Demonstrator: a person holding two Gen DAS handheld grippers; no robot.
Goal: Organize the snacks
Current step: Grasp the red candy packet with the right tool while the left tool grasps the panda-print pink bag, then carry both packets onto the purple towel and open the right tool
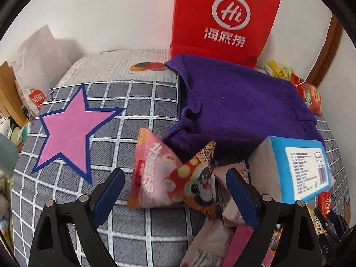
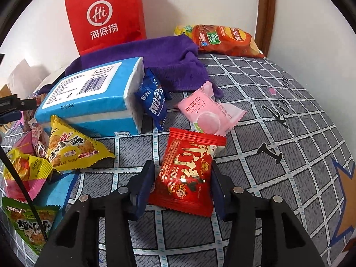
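Your right gripper [image 2: 182, 178] clamped on the red snack packet [image 2: 187, 173], your left gripper [image 1: 175, 187] open around the pink triangular packet [image 1: 155, 175], on the checked cloth [image 1: 138, 129]

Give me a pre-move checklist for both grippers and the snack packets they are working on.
1. Right gripper closed on the red packet: ok, pads meet both its edges.
2. Left gripper around the pink triangular packet: ok, packet sits between the jaws.
3. Left pads pressing that packet: not ok, gaps remain.
4. Red packet clear of the round-candy pink packet: cannot tell, they overlap in view.
5. Blue tissue pack clear of the right gripper: ok.
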